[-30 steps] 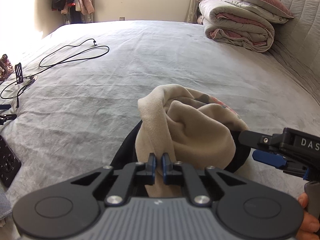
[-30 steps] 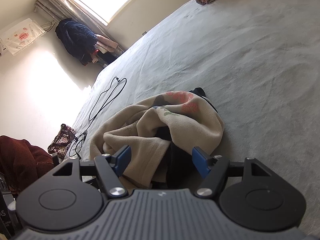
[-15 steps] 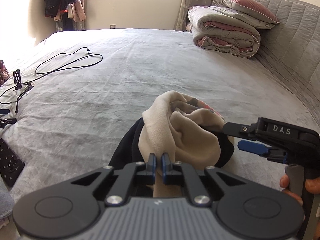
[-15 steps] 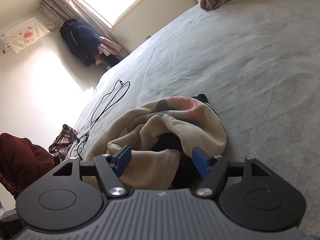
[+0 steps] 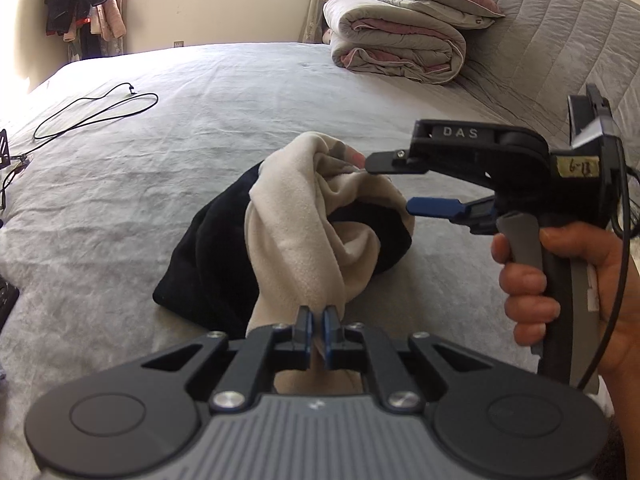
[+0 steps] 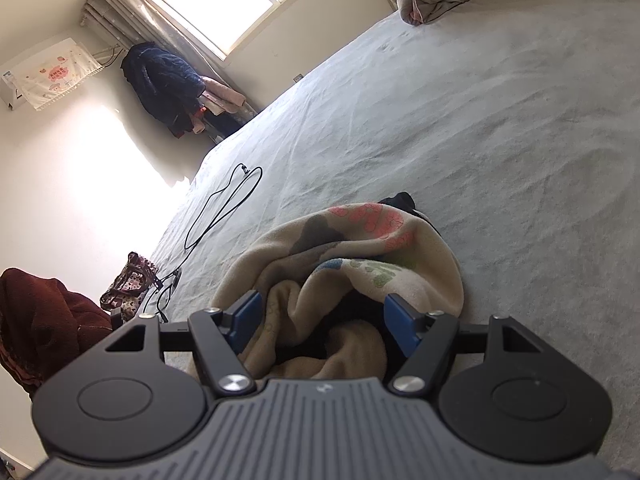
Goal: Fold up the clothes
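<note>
The left gripper (image 5: 315,326) stays clamped on a fold of the beige garment (image 5: 304,240), lifting that fold off the grey bed (image 5: 200,128). The garment, bunched over a black garment (image 5: 212,256), sits near the middle of the bed's near edge. Compared with 1 second ago, the right gripper (image 5: 394,184) has risen and moved further in from the right; its 2 fingers stand wide apart, straddling the beige garment's right side. A hand (image 5: 568,280) grips its handle. A black cable (image 5: 96,108) lies far left.
</note>
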Tool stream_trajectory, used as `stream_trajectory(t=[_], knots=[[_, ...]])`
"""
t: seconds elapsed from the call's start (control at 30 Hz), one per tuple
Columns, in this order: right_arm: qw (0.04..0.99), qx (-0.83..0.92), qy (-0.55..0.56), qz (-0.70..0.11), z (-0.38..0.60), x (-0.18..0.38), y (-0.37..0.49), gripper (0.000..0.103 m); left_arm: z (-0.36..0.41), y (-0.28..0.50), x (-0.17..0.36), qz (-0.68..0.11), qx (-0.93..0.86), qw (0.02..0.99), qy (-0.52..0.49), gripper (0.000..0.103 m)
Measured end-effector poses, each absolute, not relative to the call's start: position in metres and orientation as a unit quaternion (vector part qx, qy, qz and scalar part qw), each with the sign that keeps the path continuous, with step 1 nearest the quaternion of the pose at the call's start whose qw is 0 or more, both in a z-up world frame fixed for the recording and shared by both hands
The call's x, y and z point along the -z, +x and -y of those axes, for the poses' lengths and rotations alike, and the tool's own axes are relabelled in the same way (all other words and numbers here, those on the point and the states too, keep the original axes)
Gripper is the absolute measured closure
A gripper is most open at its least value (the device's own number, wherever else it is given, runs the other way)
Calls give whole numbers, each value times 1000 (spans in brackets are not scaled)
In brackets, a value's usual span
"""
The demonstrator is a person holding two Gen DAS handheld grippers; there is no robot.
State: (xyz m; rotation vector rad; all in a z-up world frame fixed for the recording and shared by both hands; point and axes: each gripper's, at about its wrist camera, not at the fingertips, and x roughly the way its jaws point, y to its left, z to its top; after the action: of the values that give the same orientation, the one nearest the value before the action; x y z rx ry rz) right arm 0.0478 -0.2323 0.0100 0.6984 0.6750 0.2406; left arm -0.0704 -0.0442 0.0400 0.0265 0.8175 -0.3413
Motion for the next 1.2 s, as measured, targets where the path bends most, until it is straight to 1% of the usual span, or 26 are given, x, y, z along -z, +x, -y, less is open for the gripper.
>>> stream_trajectory(t=[0.23, 0.3, 0.37, 0.43, 0.5, 0.53, 0.57, 0.6, 0.67, 0.73, 0.8, 1.0, 1.1, 1.2], knots=[[872, -99, 345, -333, 237, -6, 48, 32, 49, -88, -20, -421, 186, 887, 33, 98], [870, -94, 349, -336, 239, -4, 49, 35, 51, -90, -16, -426, 190, 884, 40, 98], [868, -89, 352, -339, 241, -3, 49, 43, 51, -89, -17, -425, 197, 883, 43, 97], [865, -86, 357, -341, 243, -2, 49, 47, 53, -82, -24, -419, 201, 884, 42, 96], [862, -86, 364, -341, 246, -1, 49, 48, 55, -76, -30, -414, 204, 886, 42, 94], [860, -86, 370, -342, 248, -1, 49, 48, 56, -73, -34, -412, 206, 887, 42, 91], [857, -87, 375, -342, 249, 0, 49, 48, 57, -70, -37, -409, 208, 888, 42, 86], [855, -88, 380, -343, 250, 0, 49, 48, 58, -66, -40, -406, 210, 888, 42, 78], [852, -86, 387, -342, 253, 0, 48, 48, 60, -60, -47, -401, 214, 890, 42, 70], [849, -85, 393, -342, 255, 0, 48, 48, 62, -54, -54, -396, 217, 891, 42, 66], [848, -83, 397, -341, 257, -1, 48, 48, 64, -48, -61, -390, 221, 893, 41, 58], [848, -77, 403, -336, 263, -2, 49, 47, 78, -11, -70, -383, 189, 902, 67, 46], [852, -67, 399, -333, 265, -4, 48, 44, 84, 10, -67, -384, 169, 904, 80, 45], [852, -59, 400, -332, 268, -3, 48, 43, 89, 32, -64, -388, 151, 905, 83, 45]])
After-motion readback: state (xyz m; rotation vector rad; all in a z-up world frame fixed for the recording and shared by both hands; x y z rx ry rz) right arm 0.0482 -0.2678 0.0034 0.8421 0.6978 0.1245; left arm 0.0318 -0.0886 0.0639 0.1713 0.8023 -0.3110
